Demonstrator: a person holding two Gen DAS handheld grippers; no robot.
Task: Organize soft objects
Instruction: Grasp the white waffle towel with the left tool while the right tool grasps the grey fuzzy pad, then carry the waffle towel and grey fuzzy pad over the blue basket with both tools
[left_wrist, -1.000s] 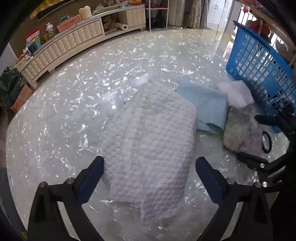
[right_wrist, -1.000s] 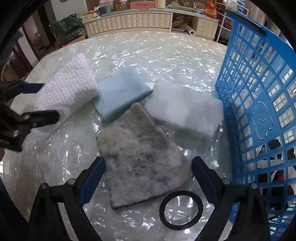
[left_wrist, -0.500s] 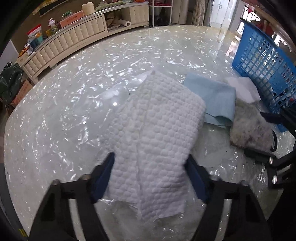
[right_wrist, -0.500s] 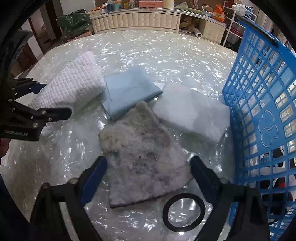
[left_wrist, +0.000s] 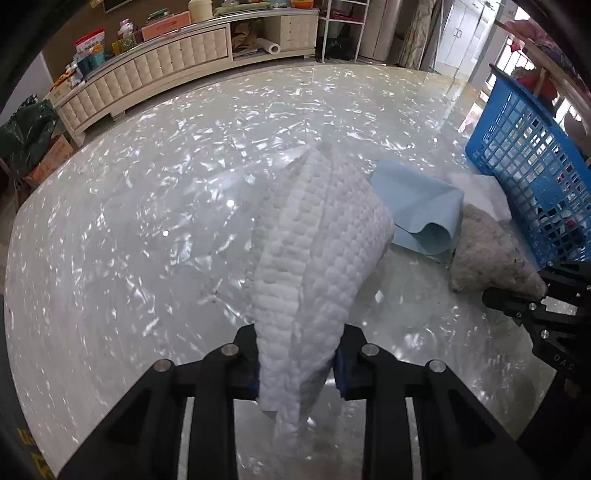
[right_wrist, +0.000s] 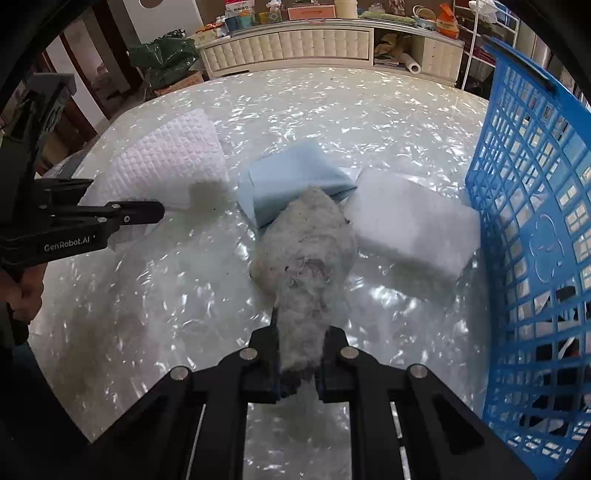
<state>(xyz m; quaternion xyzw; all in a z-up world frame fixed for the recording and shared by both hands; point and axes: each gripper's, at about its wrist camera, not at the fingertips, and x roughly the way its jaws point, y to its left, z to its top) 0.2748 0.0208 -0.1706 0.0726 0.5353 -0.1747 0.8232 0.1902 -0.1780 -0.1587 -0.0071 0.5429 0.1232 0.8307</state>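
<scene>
The left gripper read "GenRobot.AI"; tilted down, its jaws had just closed, pinching the white quilted cloth. The right gripper likewise pinched the grey fluffy pad.

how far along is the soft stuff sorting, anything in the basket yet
Early. Some items show through the blue basket wall, but what they are I cannot tell. In hand: the left tool has just closed on the white textured cloth, the right tool on the grey felt pad. Left on the table: the light blue cloth and white foam pad.
</scene>
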